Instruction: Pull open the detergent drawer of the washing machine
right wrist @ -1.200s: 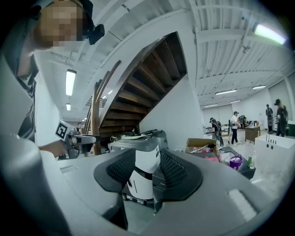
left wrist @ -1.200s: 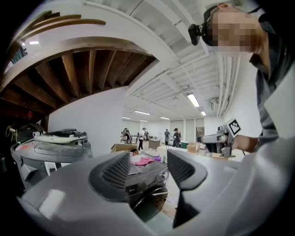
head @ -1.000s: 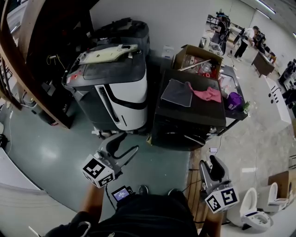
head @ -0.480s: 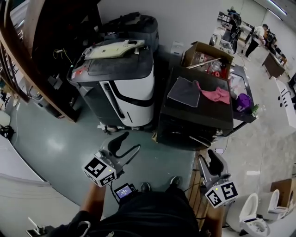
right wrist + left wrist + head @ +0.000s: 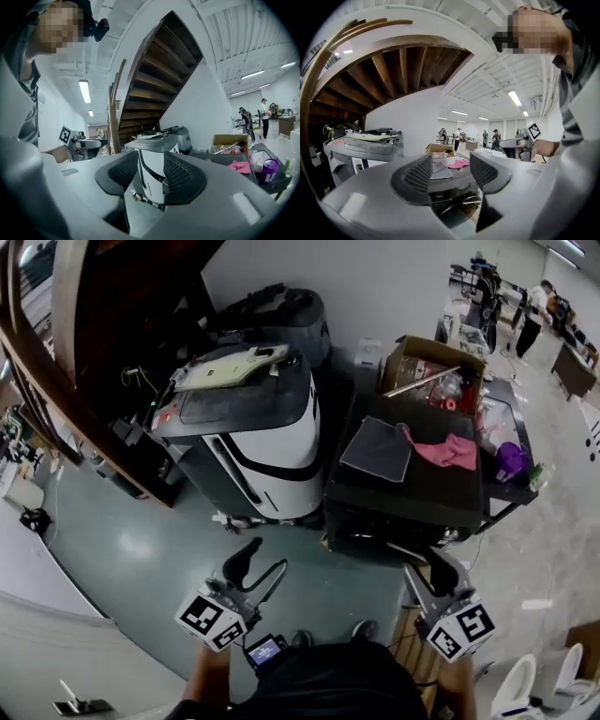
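The dark front-loading washing machine (image 5: 375, 532) stands ahead at the right, and its drawer front cannot be made out from above. The left gripper view shows the machine's front panel and round door (image 5: 451, 202) some way off, between the jaws. My left gripper (image 5: 264, 559) is held level over the green floor, open and empty. My right gripper (image 5: 439, 566) hovers just short of the machine's front right corner, shut with only a narrow slit between its pads and nothing in them. Neither gripper touches the machine.
A grey cloth (image 5: 378, 448) and a pink cloth (image 5: 445, 451) lie on the machine's top. A white and grey machine (image 5: 267, 451) stands to its left, a cardboard box (image 5: 436, 367) behind. A dark wooden staircase (image 5: 112, 343) rises at the left. People stand far off at the back right.
The person has stepped nearer to the machines, which now sit lower and larger in the head view. Both grippers came forward with them, their jaws unchanged.
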`<move>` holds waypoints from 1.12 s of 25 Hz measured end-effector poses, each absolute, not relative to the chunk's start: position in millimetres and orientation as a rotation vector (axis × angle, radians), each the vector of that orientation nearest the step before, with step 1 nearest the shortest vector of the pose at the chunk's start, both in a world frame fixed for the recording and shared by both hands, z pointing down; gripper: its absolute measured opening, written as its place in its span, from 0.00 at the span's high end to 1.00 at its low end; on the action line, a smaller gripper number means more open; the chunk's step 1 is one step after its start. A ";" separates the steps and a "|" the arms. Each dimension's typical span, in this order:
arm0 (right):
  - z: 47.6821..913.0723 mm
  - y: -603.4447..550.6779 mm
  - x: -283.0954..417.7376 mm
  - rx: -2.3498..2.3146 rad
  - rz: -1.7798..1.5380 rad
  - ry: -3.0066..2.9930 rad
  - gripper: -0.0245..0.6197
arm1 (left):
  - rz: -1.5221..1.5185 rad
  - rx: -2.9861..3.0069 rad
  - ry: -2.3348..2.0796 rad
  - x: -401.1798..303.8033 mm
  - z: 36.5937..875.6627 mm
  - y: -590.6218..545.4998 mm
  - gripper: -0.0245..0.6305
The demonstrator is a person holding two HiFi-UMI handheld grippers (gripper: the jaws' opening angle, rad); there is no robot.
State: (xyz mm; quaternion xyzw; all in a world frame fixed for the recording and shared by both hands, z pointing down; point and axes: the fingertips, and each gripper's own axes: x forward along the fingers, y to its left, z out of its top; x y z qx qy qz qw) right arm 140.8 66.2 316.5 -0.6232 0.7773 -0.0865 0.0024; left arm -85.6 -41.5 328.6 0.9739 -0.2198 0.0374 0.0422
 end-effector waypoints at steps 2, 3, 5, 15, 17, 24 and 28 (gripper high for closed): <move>325.5 58.0 140.7 -1.894 -0.308 2.446 0.72 | 0.172 2.976 -0.723 -89.0 331.4 -42.0 0.54; 328.4 53.8 147.8 -1.880 -0.318 2.458 0.72 | 0.169 2.970 -0.749 -84.2 335.0 -43.3 0.54; 328.1 44.8 167.7 -1.873 -0.301 2.491 0.72 | 0.125 2.961 -0.778 -66.5 342.2 -47.8 0.54; 332.7 23.0 170.7 -1.671 -0.354 2.592 0.72 | 0.172 2.903 -0.974 -72.7 333.3 -37.8 0.54; 335.5 19.0 169.0 -1.656 -0.381 2.589 0.72 | 0.176 2.896 -0.977 -73.1 331.3 -39.6 0.54; 350.7 -12.2 156.2 -1.707 -0.417 2.553 0.72 | 0.143 2.936 -0.882 -73.8 330.2 -81.9 0.54; 362.6 -36.3 148.5 -1.813 -0.424 2.496 0.72 | 0.125 2.983 -0.776 -74.8 333.0 -124.7 0.54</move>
